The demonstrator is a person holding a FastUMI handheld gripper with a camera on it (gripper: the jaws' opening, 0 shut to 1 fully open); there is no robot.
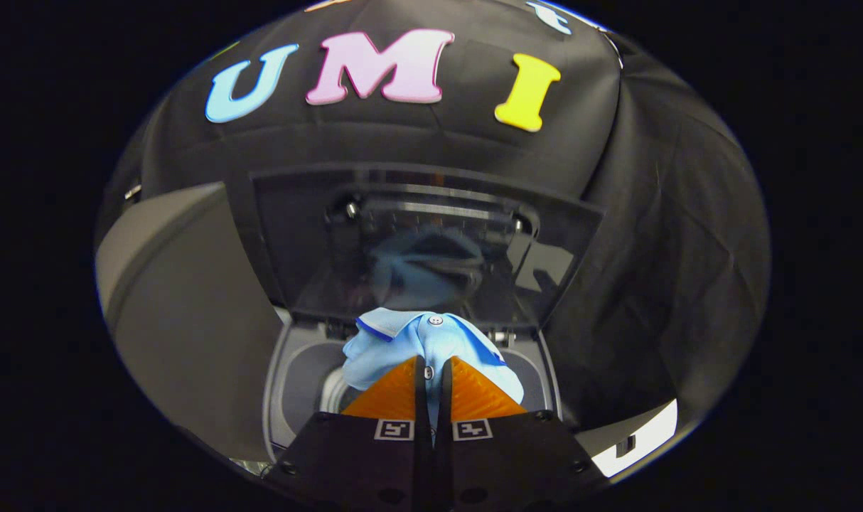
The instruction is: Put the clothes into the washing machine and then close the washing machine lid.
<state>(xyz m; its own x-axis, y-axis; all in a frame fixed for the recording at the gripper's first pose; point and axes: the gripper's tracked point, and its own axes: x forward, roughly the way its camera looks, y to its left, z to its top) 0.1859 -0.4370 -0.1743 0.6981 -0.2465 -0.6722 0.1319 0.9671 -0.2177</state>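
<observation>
While the light blue polo shirt (417,348) hangs bunched in the grip of the tool (432,370), it sits directly over the open mouth of the washing machine (296,384), with its collar, edged in darker blue, lying toward ten o'clock from the fingertips and a white button showing just ahead of them at twelve. The tool is nearly closed, its two orange ribbed fingers (392,395) pressing the cloth from either side with only a thin strip of blue fabric showing in the narrow gap between them. Folds of the shirt spill past the fingers toward nine o'clock and three o'clock, covering much of the opening. Below the cloth, at about eight o'clock from the fingertips, a pale curved part of the drum rim (332,391) shows inside the grey top frame of the machine. Beyond the shirt, at twelve o'clock, the washing machine lid (417,242) stands raised and leaning back, its dark glossy panel giving a dim reflection of the blue garment. Off at nine to ten o'clock a large grey rounded panel (183,320) stands beside the machine; what it belongs to cannot be told. Black cloth (673,270) hangs behind the lid and round toward three o'clock.
</observation>
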